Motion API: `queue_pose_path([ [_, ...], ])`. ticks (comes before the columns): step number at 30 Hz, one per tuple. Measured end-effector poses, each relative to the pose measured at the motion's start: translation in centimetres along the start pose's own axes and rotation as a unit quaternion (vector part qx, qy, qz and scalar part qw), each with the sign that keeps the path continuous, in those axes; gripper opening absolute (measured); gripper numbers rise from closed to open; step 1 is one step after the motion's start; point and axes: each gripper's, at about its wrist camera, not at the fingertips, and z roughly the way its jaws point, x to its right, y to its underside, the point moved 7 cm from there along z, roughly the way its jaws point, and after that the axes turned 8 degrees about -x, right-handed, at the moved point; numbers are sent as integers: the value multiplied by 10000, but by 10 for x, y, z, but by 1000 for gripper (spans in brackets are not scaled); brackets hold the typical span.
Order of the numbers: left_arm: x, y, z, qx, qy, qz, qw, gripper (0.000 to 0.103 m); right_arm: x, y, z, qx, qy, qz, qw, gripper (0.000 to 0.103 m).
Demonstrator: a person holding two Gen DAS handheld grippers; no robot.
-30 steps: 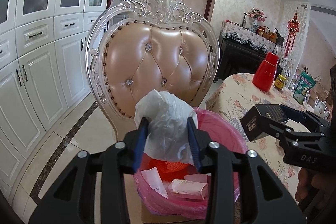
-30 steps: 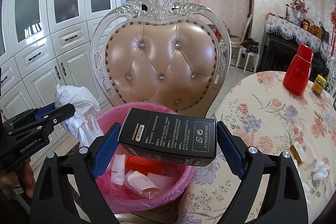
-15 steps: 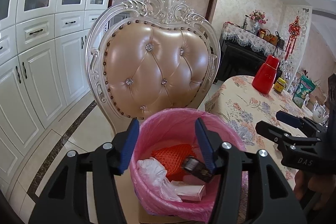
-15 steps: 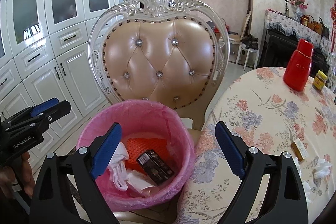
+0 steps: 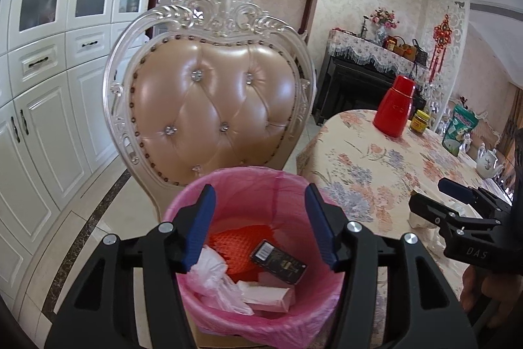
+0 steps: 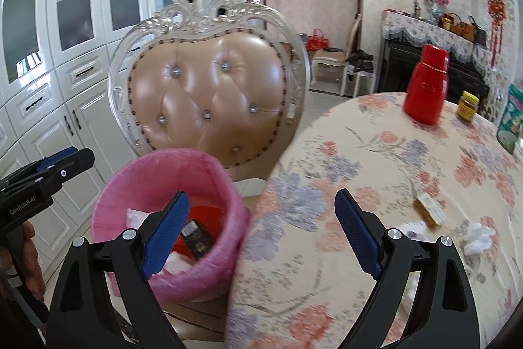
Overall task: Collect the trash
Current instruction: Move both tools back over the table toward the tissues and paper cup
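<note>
Above the pink-lined bin [image 5: 258, 254]: both grippers empty.
Left gripper [image 5: 260, 226] jaws, just opened, stand apart; right gripper [image 6: 261, 231] gapes wide. Plastic bag [image 5: 214, 278] and black box [image 5: 278, 262] lie inside the bin.

R tongs [image 6: 261, 237] open wide, nothing between the blue pads, aimed at the seam btwn pink-lined bin [image 6: 170, 218] and floral tabletop [image 6: 392, 172]. Bin sits on chair [image 6: 209, 97] seat, just beside tabletop edge; inside it: black box [image 6: 197, 237], red mesh, white scraps. L tongs [image 6: 49, 172] at left edge, apart from bin, hand below. On tabletop: small tan box [image 6: 430, 210], crumpled white tissue [image 6: 479, 236] near it; red flask [image 6: 426, 89] and yellow-lid jar [image 6: 468, 106] farther back. View slightly blurred.
</note>
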Motion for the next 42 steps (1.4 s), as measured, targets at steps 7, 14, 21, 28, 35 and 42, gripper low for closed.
queue_pose_path([
  [7,35,2,6,-35,163,201,9997,55,45,20,-9,-64,313,218,9993,85],
  [14,66,6,13,-80,300,380,9988,58,88,44,-12,-204,577,445,9971,85],
  [21,95,9,16,-124,388,555,9976,59,128,64,-5,-395,766,633,9943,85],
  [28,111,10,25,-200,387,677,9968,59,157,79,9,-584,808,823,9916,85],
  [35,135,11,42,-318,525,752,9953,61,170,95,23,-878,979,747,9885,85],
  [42,161,13,60,-430,670,881,9929,61,180,107,36,-1166,1169,685,9839,85],
])
